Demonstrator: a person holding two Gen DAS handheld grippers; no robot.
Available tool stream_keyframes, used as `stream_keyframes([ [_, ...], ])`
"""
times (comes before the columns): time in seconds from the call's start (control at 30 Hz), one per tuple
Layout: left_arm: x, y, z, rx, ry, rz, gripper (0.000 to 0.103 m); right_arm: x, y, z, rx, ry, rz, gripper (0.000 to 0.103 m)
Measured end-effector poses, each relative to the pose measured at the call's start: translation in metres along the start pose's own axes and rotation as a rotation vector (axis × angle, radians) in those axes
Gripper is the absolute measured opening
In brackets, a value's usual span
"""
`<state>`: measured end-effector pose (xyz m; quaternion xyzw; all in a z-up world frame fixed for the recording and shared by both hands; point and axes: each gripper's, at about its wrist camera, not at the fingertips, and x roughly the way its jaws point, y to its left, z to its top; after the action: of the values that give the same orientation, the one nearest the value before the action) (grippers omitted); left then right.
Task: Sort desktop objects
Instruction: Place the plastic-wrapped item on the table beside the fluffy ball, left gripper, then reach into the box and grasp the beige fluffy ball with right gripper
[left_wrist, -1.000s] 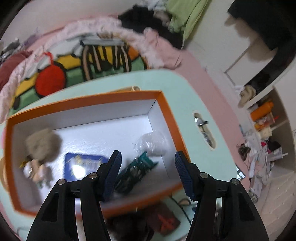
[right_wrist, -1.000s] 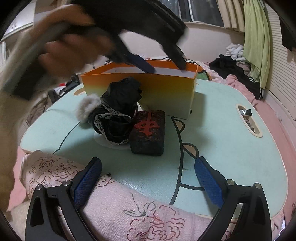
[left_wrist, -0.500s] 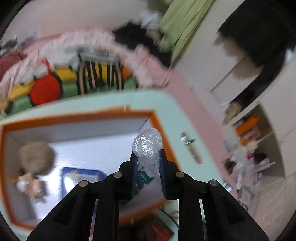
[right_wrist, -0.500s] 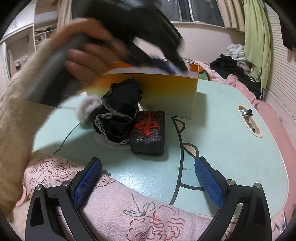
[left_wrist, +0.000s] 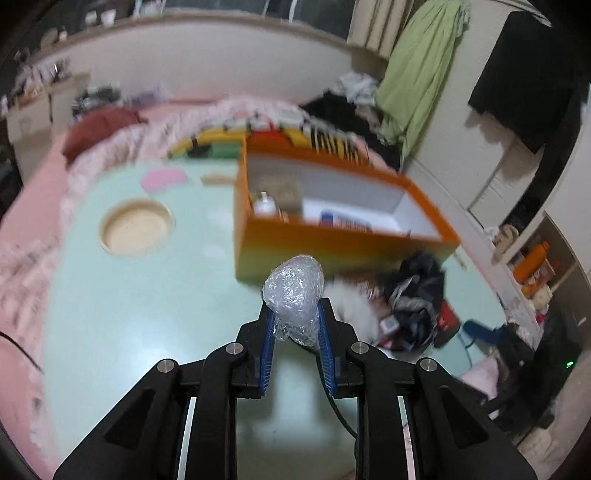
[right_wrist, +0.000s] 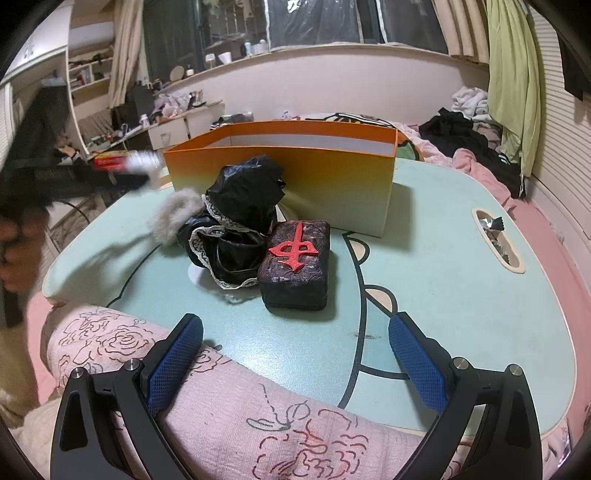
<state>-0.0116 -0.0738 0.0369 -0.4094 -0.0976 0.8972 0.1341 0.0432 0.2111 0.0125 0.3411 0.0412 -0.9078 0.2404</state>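
A mint-green table (right_wrist: 461, 280) carries an orange box (right_wrist: 295, 177), a dark block (right_wrist: 295, 269) and black lace-trimmed fabric (right_wrist: 236, 218).

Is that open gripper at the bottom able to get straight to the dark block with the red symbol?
Probably yes. The right gripper hangs open with empty fingers, and the dark block sits just ahead on the table with bare surface between them. The black lacy bundle touches only the block's left side.

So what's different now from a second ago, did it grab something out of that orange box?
Yes. The left gripper closed on the clear plastic ball that lay inside the orange box, lifted it out and swung away; it now holds it over the mint table. The right gripper stayed open and still, and the black lace bundle and red-symbol block haven't moved.
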Motion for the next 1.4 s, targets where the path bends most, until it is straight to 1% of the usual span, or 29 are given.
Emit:
stream_keyframes([
  [0.03,0.008,-0.003,-0.002,0.007,0.005,-0.007,0.023,0.000,0.000,0.000,0.000,0.001,0.000,0.101],
  [0.07,0.013,-0.007,-0.002,0.013,-0.001,-0.009,0.027,0.000,0.000,0.000,0.000,0.000,0.000,0.101],
  [0.13,0.013,-0.018,-0.003,0.026,-0.036,-0.014,0.039,0.000,0.000,0.000,0.000,0.000,0.001,0.101],
  [0.2,0.001,-0.022,-0.008,0.039,-0.091,-0.012,0.070,0.000,0.001,0.000,0.000,0.000,0.001,0.101],
  [0.27,-0.019,-0.024,-0.016,0.062,-0.164,0.004,0.080,0.000,0.002,0.000,0.000,0.000,0.000,0.101],
  [0.3,-0.024,-0.025,-0.021,0.075,-0.176,0.027,0.082,0.001,0.001,0.000,0.000,0.000,0.000,0.101],
  [0.37,-0.030,-0.029,-0.032,0.119,-0.143,0.069,0.082,0.001,0.000,0.001,0.000,0.000,0.001,0.101],
  [0.47,-0.015,-0.034,-0.058,0.206,-0.021,0.111,0.082,0.001,0.000,0.001,0.000,0.000,0.001,0.101],
  [0.5,-0.009,-0.036,-0.067,0.242,-0.020,0.142,0.087,0.001,0.000,0.000,0.000,0.001,0.001,0.101],
  [0.53,-0.007,-0.045,-0.075,0.293,-0.091,0.202,0.091,0.000,0.000,0.000,-0.005,-0.002,-0.002,0.101],
  [0.57,-0.005,-0.046,-0.079,0.291,-0.130,0.217,0.092,0.000,0.001,0.000,-0.006,0.000,-0.004,0.101],
  [0.6,0.000,-0.044,-0.076,0.238,-0.126,0.198,0.093,0.000,0.001,0.000,-0.005,0.001,-0.004,0.101],
  [0.63,0.001,-0.044,-0.074,0.207,-0.136,0.201,0.094,0.000,0.002,0.000,-0.004,0.000,-0.003,0.101],
  [0.67,0.003,-0.045,-0.073,0.185,-0.141,0.223,0.094,-0.001,0.002,0.000,-0.006,-0.001,-0.003,0.101],
  [0.7,0.006,-0.047,-0.073,0.183,-0.156,0.256,0.094,0.000,0.002,0.000,-0.007,0.000,-0.004,0.101],
  [0.8,0.004,-0.050,-0.081,0.172,-0.208,0.272,0.094,-0.002,0.000,0.000,0.000,-0.004,0.007,0.101],
  [0.83,0.004,-0.050,-0.081,0.170,-0.208,0.270,0.094,-0.003,-0.001,0.000,0.006,-0.007,0.024,0.095],
  [0.87,0.005,-0.049,-0.080,0.170,-0.205,0.267,0.094,-0.007,-0.002,0.002,0.017,-0.009,0.066,0.089],
  [0.9,0.007,-0.051,-0.082,0.171,-0.204,0.266,0.094,-0.011,-0.004,0.006,0.033,-0.007,0.109,0.071],
  [0.93,0.006,-0.051,-0.082,0.172,-0.206,0.266,0.094,-0.017,-0.006,0.014,0.060,-0.009,0.158,0.058],
  [0.97,0.007,-0.050,-0.083,0.172,-0.208,0.265,0.094,-0.022,-0.007,0.023,0.073,-0.018,0.180,0.057],
  [1.0,0.007,-0.050,-0.083,0.173,-0.209,0.264,0.094,-0.029,-0.007,0.040,0.082,-0.043,0.203,0.056],
  [1.07,0.005,-0.049,-0.082,0.174,-0.210,0.265,0.094,-0.034,-0.001,0.075,0.070,-0.070,0.203,0.056],
  [1.1,0.005,-0.050,-0.083,0.174,-0.210,0.266,0.094,-0.031,0.004,0.097,0.062,-0.062,0.193,0.056],
  [1.13,0.004,-0.051,-0.085,0.173,-0.211,0.267,0.094,-0.022,0.010,0.120,0.062,-0.037,0.192,0.056],
  [1.2,0.005,-0.051,-0.085,0.173,-0.211,0.267,0.094,0.013,0.023,0.169,0.097,0.058,0.216,0.056],
  [1.27,0.004,-0.052,-0.085,0.173,-0.212,0.269,0.094,0.051,0.028,0.197,0.139,0.143,0.207,0.056],
  [1.33,0.004,-0.052,-0.085,0.173,-0.213,0.270,0.094,0.105,0.034,0.223,0.193,0.266,0.136,0.056],
  [1.4,0.004,-0.052,-0.085,0.173,-0.213,0.269,0.094,0.143,0.032,0.232,0.235,0.363,0.106,0.056],
])
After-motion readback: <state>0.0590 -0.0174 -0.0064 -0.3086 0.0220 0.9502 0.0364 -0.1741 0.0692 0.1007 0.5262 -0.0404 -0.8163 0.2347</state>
